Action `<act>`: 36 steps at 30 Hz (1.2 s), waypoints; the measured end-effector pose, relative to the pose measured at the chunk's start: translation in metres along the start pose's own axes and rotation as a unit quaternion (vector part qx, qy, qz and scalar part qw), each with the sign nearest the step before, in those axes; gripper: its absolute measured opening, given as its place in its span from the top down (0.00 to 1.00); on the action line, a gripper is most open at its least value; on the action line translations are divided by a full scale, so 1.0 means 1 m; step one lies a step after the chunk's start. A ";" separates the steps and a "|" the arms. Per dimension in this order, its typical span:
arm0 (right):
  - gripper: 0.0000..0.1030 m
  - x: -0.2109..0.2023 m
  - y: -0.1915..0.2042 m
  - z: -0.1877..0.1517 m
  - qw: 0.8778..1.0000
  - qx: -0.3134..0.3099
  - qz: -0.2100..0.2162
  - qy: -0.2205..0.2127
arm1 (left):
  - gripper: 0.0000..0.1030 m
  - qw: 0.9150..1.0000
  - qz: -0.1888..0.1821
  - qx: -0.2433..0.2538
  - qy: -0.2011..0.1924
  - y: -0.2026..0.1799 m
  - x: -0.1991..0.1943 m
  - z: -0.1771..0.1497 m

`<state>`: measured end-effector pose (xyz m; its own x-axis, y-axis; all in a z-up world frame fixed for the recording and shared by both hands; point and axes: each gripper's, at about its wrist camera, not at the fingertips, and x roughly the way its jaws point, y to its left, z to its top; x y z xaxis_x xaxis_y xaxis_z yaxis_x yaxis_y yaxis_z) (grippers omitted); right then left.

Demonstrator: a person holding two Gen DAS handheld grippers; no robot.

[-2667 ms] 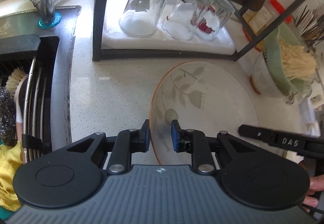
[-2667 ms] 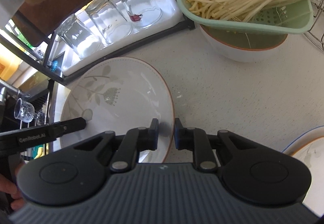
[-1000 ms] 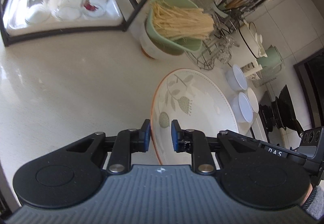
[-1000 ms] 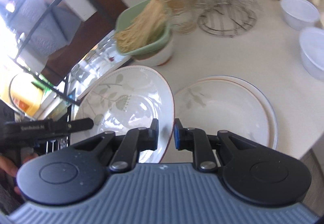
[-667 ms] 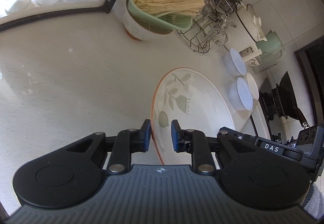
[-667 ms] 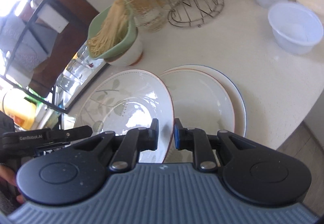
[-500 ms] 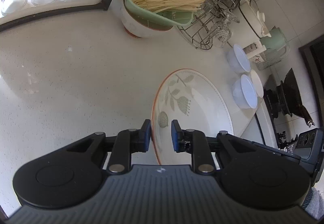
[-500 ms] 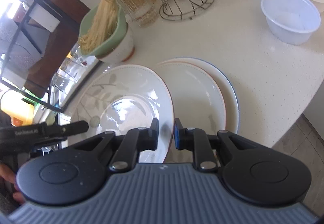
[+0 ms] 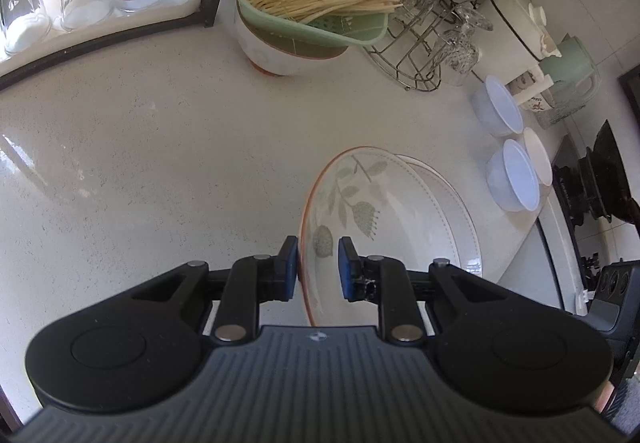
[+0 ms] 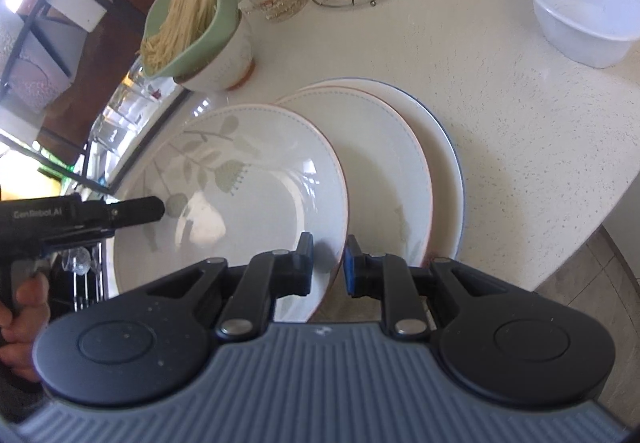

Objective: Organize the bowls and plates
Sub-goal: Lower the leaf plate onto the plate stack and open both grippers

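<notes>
1. I have both the left gripper (image 9: pixel 318 269) and right gripper (image 10: pixel 329 265) clamped on opposite rims of the leaf-pattern plate (image 10: pixel 240 195).
2. I judge the plate overlaps the stacked plates (image 10: pixel 400 171), offset toward the colander side.

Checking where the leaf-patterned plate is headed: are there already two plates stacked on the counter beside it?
Yes: in the right wrist view two stacked plates lie on the counter just right of the leaf-patterned plate.

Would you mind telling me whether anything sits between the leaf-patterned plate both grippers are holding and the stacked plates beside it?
Nothing visible does. The leaf-patterned plate, gripped by the left gripper and right gripper, already overlaps the stacked plates, whose top face is bare. The plastic bowls stand apart.
</notes>
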<state>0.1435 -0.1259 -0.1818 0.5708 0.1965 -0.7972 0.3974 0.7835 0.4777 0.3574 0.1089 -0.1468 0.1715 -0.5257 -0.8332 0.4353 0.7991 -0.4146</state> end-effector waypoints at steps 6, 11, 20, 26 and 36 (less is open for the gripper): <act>0.82 0.007 -0.012 0.016 0.999 -0.033 0.013 0.030 | 0.77 0.998 0.055 -0.002 -0.011 -0.022 0.007 -0.009; 0.82 0.009 -0.014 0.030 0.995 -0.079 0.022 0.052 | 0.77 0.994 0.100 -0.032 -0.012 -0.034 0.013 -0.016; 0.82 0.007 -0.009 0.044 0.982 -0.179 0.007 0.068 | 0.77 0.985 0.156 -0.073 -0.003 -0.051 0.025 -0.022; 0.83 0.004 -0.003 0.049 0.968 -0.243 -0.008 0.067 | 0.77 0.978 0.184 -0.094 -0.006 -0.063 0.028 -0.026; 0.83 -0.003 -0.006 0.056 0.960 -0.273 0.005 0.064 | 0.76 0.971 0.200 -0.127 -0.013 -0.069 0.030 -0.031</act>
<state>0.1798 -0.1646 -0.1614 0.4654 0.2496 -0.8492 -0.0628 0.9663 0.2496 0.3048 0.0470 -0.1543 0.3049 -0.1633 -0.9383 0.0971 0.9854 -0.1399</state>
